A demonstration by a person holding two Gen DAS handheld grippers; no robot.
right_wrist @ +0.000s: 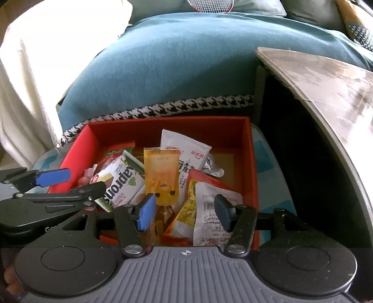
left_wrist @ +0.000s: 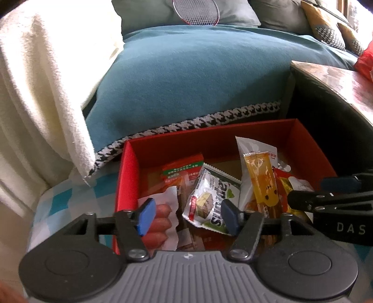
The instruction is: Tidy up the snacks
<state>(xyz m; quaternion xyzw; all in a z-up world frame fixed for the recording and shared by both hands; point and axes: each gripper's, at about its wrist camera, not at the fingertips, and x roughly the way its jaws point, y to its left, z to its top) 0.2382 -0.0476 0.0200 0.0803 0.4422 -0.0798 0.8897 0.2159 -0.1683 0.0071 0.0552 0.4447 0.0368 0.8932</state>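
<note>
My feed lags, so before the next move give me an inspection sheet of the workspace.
Surface: blue and white checked cloth under the box.
Job's things: red box holding loose packets; green and white wafer packet, orange packet upright, white packet behind it.
Clutter: nothing seen outside the box.
Grippers: left claw and right claw both open above the packets, gripping nothing.
Cables: nothing seen.
Surroundings: teal sofa cover, white blanket, wooden table, racket.
</note>
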